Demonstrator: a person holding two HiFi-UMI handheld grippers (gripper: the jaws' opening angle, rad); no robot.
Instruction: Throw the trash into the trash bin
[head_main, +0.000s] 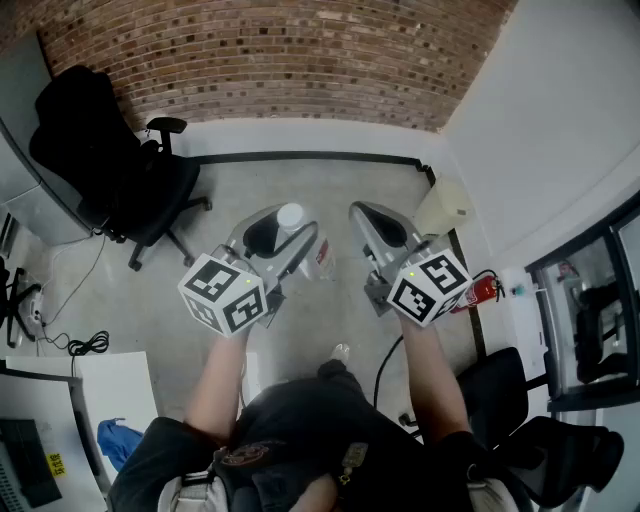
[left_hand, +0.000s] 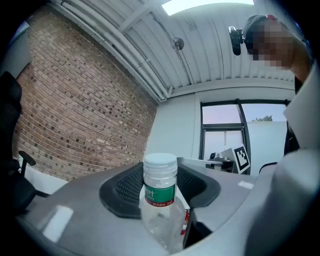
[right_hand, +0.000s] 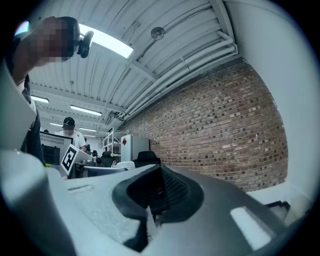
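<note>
A clear plastic bottle (left_hand: 160, 200) with a white cap and a green label stands upright between the jaws of my left gripper (left_hand: 161, 196), which is shut on it. In the head view the left gripper (head_main: 283, 238) is held out level over the concrete floor, and the bottle (head_main: 291, 216) shows by its white cap. My right gripper (head_main: 381, 228) is beside it on the right. The right gripper (right_hand: 154, 202) is shut with nothing between its pads. A cream-coloured bin (head_main: 443, 206) stands against the white wall, ahead of the right gripper.
A black office chair (head_main: 120, 160) stands at the left by the brick wall (head_main: 290, 50). A red fire extinguisher (head_main: 483, 290) sits at the right wall. Cables (head_main: 85, 345) lie on the floor at the left, near a white desk corner (head_main: 110, 385).
</note>
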